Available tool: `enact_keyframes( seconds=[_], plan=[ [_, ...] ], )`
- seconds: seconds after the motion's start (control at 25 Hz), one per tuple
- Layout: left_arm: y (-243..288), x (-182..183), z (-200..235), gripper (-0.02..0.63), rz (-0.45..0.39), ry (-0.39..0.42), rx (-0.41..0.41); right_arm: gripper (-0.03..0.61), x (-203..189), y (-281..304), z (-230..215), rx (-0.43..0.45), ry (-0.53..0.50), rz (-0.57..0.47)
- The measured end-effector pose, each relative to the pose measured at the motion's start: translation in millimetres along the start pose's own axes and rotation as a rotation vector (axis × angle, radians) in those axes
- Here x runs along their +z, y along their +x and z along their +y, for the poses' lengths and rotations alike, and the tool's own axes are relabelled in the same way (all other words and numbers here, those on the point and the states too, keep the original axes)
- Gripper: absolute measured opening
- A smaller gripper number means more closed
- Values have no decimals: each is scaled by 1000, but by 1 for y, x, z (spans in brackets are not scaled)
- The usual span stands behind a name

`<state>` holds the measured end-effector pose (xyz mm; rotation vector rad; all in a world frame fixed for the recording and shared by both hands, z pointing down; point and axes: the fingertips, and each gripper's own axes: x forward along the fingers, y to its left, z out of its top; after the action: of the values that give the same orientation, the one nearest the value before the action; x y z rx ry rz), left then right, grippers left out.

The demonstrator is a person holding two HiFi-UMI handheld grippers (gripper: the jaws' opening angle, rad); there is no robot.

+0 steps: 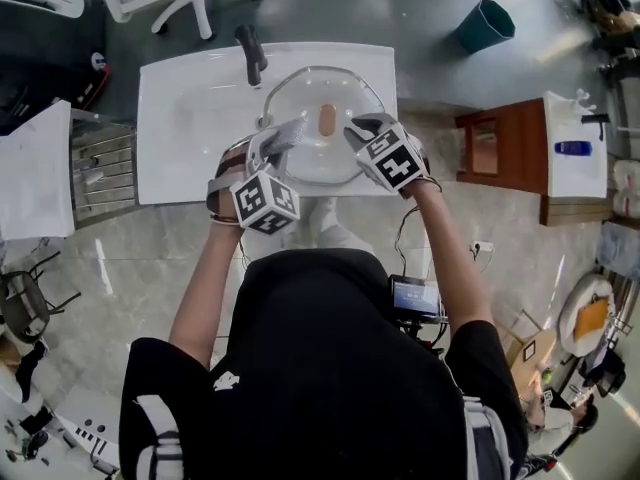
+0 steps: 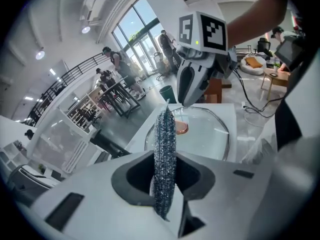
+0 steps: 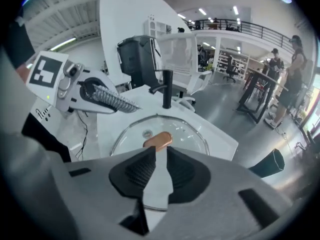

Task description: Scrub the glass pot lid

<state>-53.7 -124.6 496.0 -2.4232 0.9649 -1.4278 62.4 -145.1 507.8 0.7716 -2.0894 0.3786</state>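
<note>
The glass pot lid (image 1: pixel 312 90) lies flat over the round basin in the middle of the white tabletop (image 1: pixel 180 118), with its copper-coloured handle (image 1: pixel 327 120) on top at the centre and the black tap (image 1: pixel 251 53) standing just beyond its far left rim. The left gripper (image 1: pixel 285 133) is clamped on a dark, glittery scrub pad (image 2: pixel 165 154), which stands on edge between the jaws and sticks out past their tips. It is held over the near left part of the lid, just left of the handle; whether the pad touches the glass cannot be made out. The right gripper (image 3: pixel 157 171) sits at the lid's near right rim, its jaws drawn close together with the rim of the glass running between them, so it grips the lid by its edge. The two grippers face each other across the handle.
</note>
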Motion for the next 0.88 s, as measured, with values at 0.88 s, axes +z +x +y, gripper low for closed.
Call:
enact_keyframes(
  seconds=[0.88],
  plan=[
    [-144,137,107,77,-461,-264,128,-3,150,-189,1,-365,46,-536]
  ],
)
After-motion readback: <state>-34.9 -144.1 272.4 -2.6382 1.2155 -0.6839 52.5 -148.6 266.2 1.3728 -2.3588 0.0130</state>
